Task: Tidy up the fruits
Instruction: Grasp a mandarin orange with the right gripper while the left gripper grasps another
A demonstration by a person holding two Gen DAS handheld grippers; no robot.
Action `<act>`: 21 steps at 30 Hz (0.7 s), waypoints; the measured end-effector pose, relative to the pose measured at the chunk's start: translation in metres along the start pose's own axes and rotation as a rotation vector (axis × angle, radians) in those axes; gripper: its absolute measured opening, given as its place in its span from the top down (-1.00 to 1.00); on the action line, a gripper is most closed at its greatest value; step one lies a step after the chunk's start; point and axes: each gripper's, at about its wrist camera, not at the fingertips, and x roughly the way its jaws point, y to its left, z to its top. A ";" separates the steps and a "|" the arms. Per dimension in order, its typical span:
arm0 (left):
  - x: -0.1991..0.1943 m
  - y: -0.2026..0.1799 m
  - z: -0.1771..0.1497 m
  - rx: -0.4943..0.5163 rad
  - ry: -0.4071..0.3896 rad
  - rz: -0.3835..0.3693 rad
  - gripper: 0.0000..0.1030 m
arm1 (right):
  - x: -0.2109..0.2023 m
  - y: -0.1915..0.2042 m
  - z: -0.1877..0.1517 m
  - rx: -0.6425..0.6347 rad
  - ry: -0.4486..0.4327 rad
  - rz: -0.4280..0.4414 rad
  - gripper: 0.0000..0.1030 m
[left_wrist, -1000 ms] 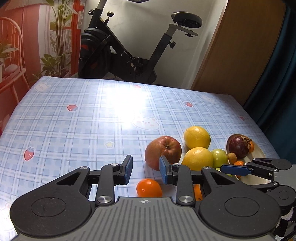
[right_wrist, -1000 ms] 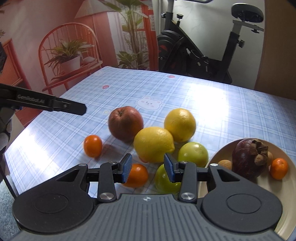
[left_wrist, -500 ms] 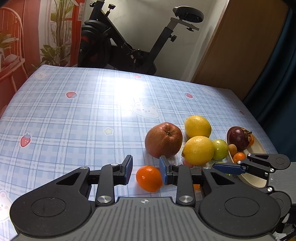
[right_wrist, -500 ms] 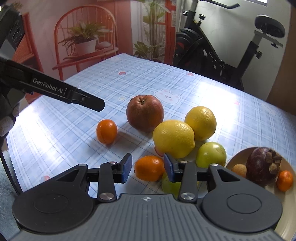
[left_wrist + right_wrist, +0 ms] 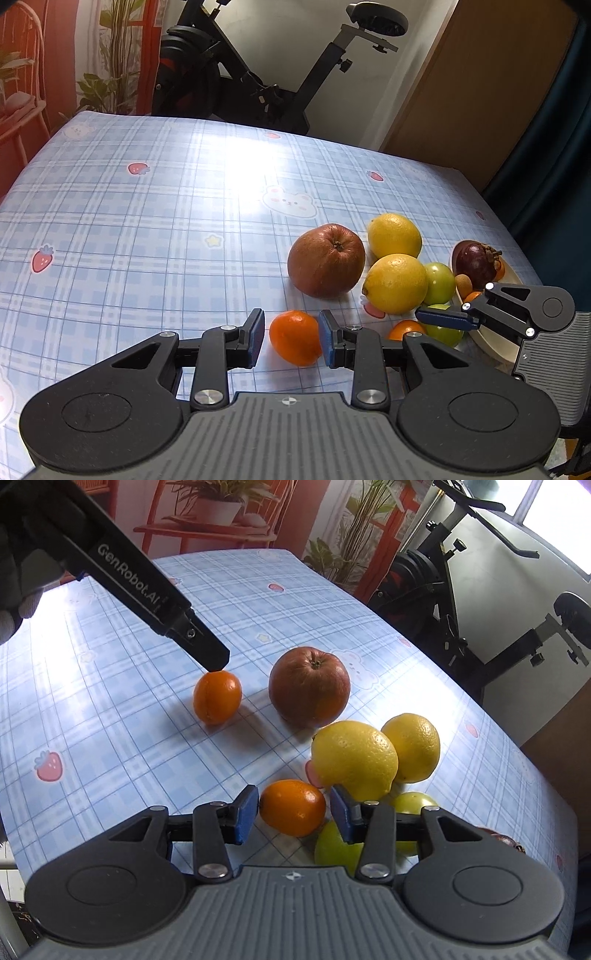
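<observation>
Blue pads frame a small orange on each side. The left gripper (image 5: 290, 334) stands narrowly parted around one mandarin (image 5: 294, 337) on the checked tablecloth (image 5: 147, 229); one pad looks to touch it, the other shows a sliver of gap, so no grip yet. The right gripper (image 5: 293, 814) has its jaws a little apart around a second mandarin (image 5: 292, 807), clear of both pads. Beyond them lie a red apple (image 5: 309, 685), two lemons (image 5: 354, 759) and two green fruits (image 5: 439, 282). The plate (image 5: 491, 341) at the table's edge already holds a mangosteen (image 5: 475, 264) and a few small fruits. I'd judge most of the sorting remains.
</observation>
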 end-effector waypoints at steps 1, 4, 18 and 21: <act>0.000 0.000 0.000 0.000 0.003 -0.001 0.35 | 0.001 0.000 -0.001 0.002 0.003 0.005 0.14; 0.002 0.000 -0.002 -0.008 0.009 -0.007 0.35 | 0.001 -0.002 -0.003 0.010 -0.002 0.012 0.15; 0.017 -0.003 -0.004 -0.036 0.021 -0.014 0.12 | -0.025 -0.057 -0.004 0.416 -0.101 0.126 0.16; 0.022 -0.005 -0.003 -0.029 0.025 -0.001 0.12 | -0.033 -0.063 -0.007 0.454 -0.124 0.124 0.16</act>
